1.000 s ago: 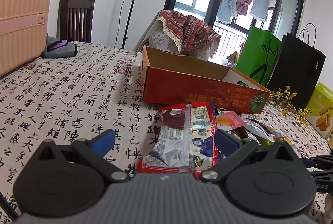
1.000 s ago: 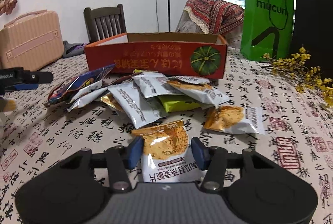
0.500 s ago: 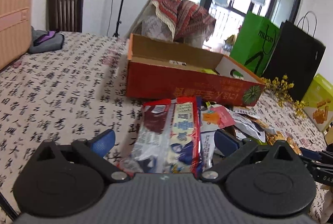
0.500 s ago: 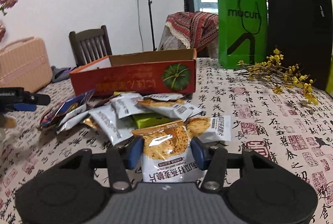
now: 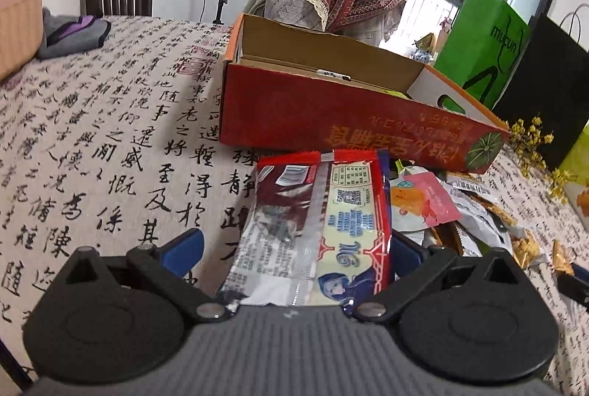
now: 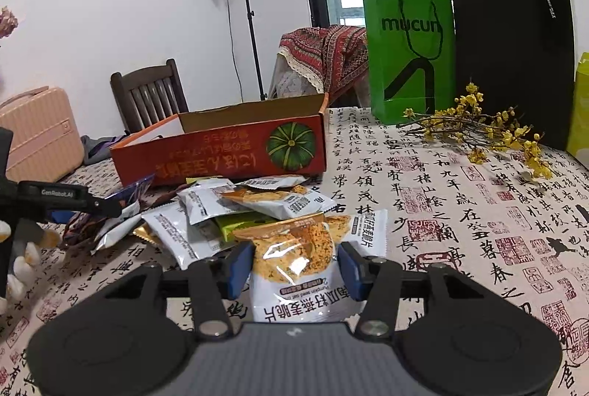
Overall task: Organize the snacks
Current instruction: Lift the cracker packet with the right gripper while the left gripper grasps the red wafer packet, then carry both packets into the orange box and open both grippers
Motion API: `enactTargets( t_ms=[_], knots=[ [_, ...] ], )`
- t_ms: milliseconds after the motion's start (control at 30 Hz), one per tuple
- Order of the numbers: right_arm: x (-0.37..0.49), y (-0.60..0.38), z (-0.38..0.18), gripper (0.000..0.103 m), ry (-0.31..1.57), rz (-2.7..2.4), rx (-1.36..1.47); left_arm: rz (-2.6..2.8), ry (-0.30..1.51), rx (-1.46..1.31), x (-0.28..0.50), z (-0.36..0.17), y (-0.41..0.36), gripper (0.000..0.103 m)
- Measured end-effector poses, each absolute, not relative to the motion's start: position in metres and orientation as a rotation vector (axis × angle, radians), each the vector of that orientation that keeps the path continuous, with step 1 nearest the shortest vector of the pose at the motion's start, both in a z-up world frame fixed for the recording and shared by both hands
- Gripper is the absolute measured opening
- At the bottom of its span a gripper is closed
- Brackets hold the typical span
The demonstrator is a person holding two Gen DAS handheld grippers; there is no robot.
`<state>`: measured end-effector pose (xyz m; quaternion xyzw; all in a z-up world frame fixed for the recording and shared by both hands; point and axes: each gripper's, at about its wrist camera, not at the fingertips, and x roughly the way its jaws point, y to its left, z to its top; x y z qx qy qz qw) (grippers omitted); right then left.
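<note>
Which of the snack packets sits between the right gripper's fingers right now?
The pumpkin seed oat crisp packet, white with an orange top, raised between the right gripper fingers. The other white-and-orange packets lie in the pile by the red box.

Both wrist views low, close, share orange box (image 5: pixel 331 116).

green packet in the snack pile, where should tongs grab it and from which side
Judging by the right wrist view, the green packet lies flat, mostly buried under white packets. Only its near long edge shows, so pinch that edge, coming low from the near side, probably after clearing the packets on top.
</note>
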<state>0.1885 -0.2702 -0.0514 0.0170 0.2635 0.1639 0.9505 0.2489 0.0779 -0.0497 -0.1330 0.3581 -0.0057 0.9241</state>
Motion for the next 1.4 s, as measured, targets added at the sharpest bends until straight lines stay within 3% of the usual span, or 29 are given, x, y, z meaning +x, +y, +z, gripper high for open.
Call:
enactTargets(
  t_ms=[200,233,300,467,1400],
  knots=[
    [0.190,-0.270,-0.052,0.051,0.537,0.324,0.038,-0.046,0.735,-0.294,0.251,-0.054,0.080,0.101],
    [0.190,-0.271,-0.052,0.051,0.537,0.322,0.040,-0.052,0.734,-0.300,0.251,-0.054,0.081,0.098],
    [0.190,-0.272,-0.052,0.051,0.538,0.318,0.044,-0.095,0.729,-0.344,0.250,-0.053,0.085,0.077],
    [0.190,-0.272,-0.052,0.051,0.538,0.313,0.049,-0.112,0.719,-0.373,0.247,-0.051,0.089,0.068],
    [0.189,-0.261,-0.009,0.051,0.433,0.328,0.066,-0.101,0.490,-0.244,0.201,0.032,0.063,0.068]
  ],
)
